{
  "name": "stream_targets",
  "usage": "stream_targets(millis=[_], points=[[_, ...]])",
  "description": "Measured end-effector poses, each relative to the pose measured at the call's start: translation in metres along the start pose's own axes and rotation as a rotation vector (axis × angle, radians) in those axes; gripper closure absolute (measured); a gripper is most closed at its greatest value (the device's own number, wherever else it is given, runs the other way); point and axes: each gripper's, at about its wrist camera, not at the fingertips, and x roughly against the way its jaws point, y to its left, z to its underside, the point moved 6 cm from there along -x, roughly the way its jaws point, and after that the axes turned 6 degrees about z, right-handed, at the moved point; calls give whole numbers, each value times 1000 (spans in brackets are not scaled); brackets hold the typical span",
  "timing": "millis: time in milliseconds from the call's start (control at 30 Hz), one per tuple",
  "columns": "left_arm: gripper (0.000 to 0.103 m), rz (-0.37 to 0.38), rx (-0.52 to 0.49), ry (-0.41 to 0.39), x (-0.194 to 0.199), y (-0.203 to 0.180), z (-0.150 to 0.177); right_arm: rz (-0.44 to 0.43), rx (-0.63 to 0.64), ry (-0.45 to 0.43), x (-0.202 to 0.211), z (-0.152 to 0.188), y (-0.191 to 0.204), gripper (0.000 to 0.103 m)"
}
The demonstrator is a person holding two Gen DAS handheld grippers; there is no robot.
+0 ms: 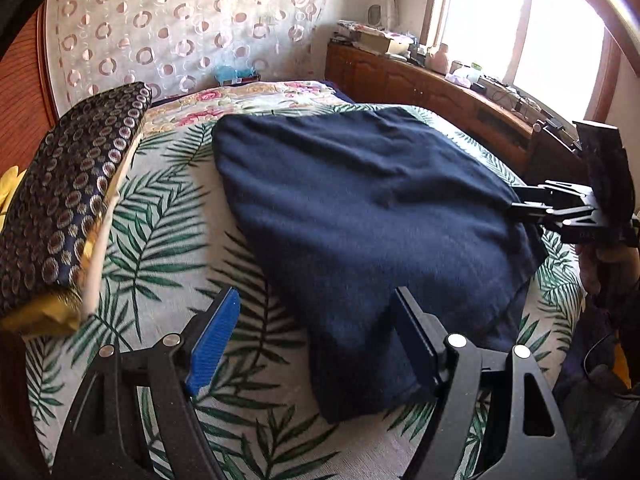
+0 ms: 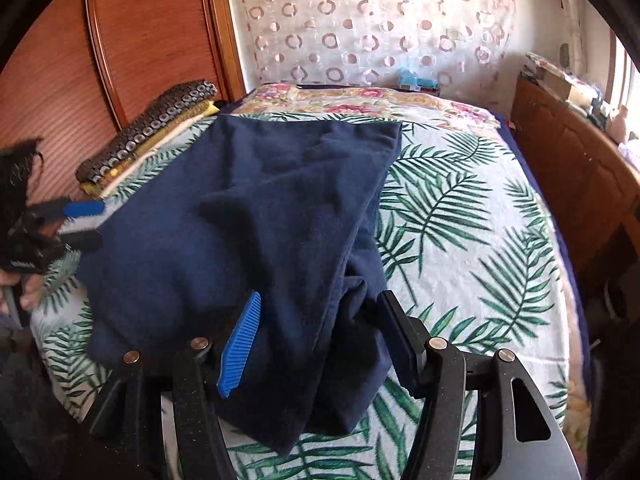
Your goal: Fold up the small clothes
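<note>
Leftmost, folded patterned stack (image 1: pixel 68 196) at bed's edge. Left tongs (image 1: pixel 316 344) spread, nothing pinched; dark pad over the near edge of the navy garment (image 1: pixel 360 208), blue pad over palm-leaf bedspread (image 1: pixel 160 216). Garment lies mid-bed, rumpled. Right tongs (image 2: pixel 320 340) parted, bunched cloth between pads, not squeezed. Wooden cabinet (image 2: pixel 580 176) far right.

1 navy garment (image 1: pixel 360 208); 2 grippers (image 1: pixel 316 340) (image 2: pixel 320 340); 1 stack (folded fabrics) (image 1: pixel 68 200).
</note>
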Motion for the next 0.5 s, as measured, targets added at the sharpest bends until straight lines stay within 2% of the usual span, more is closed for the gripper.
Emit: stream_targets(millis=[100,300,400,500], points=[[25,2,12,11,1,0,5,-25,5,4,0,4,1,41],[25,-5,16,17,1,2,9,55,20,18,-14,15,3,41],[25,-5,19,25,0,2,12,84,20,31,-25,18,5,33],[25,-3,18,28,0,1,14,89,9,41,-27,21,5,33]])
